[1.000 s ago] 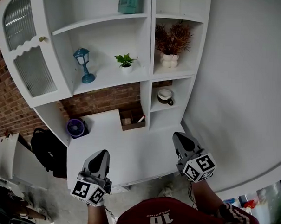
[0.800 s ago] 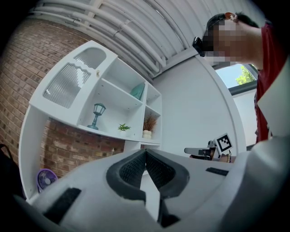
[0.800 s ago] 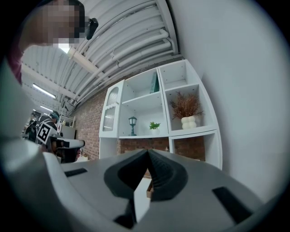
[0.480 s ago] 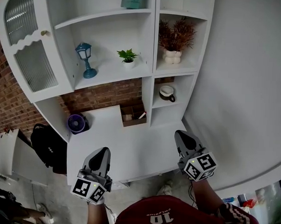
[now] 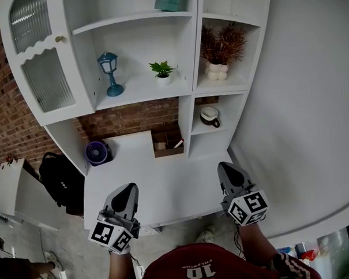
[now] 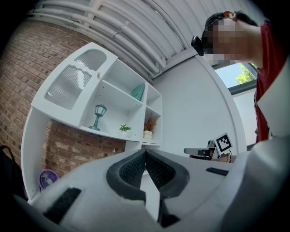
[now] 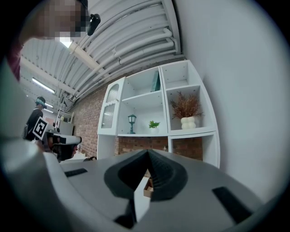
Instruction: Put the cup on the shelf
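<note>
A white cup (image 5: 209,116) with a dark rim and handle stands in the lower right cubby of the white shelf unit (image 5: 187,96). My left gripper (image 5: 124,197) hangs shut and empty over the near edge of the white desk (image 5: 161,187), far from the cup. My right gripper (image 5: 229,174) is also shut and empty, at the desk's right corner below the cubby. In both gripper views the jaws meet at the tips with nothing between them, left gripper (image 6: 145,153) and right gripper (image 7: 147,154). The cup is hidden in both gripper views.
On the shelves stand a blue lantern (image 5: 109,73), a small green plant (image 5: 162,71), a vase of dried stems (image 5: 219,56) and a teal item (image 5: 169,0). A purple fan (image 5: 96,153) and a wooden box (image 5: 167,146) sit on the desk. A black bag (image 5: 57,180) lies at left.
The head view has shifted slightly, so the shelf unit sits a little further right and down in the picture. Both grippers stay shut in about the same places.
</note>
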Motion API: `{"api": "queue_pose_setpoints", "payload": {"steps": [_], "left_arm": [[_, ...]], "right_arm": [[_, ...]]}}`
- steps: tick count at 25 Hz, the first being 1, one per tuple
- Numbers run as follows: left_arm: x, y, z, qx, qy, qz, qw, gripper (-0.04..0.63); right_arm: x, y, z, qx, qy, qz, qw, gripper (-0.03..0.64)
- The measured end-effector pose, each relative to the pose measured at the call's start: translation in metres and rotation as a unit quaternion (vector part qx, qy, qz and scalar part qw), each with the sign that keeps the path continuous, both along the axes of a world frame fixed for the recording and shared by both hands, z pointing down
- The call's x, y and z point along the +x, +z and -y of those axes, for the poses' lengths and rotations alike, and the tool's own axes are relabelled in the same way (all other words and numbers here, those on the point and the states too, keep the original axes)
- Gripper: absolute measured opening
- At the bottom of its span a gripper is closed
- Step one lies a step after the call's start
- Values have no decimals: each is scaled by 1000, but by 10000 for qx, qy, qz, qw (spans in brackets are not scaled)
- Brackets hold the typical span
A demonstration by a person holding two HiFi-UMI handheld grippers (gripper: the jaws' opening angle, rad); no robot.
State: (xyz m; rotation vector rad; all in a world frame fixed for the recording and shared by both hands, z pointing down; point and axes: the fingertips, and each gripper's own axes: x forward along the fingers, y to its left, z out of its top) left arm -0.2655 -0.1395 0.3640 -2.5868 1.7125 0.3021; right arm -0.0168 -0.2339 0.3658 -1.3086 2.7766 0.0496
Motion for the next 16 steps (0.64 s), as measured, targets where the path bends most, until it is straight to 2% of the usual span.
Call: {"api": "queue_pose_setpoints", "payload": {"steps": [16], "left_arm": [[6,0,2,-26,93,19,10000,2]], "right_arm": [[1,0,-4,-66,-54,104,9999,3]]}}
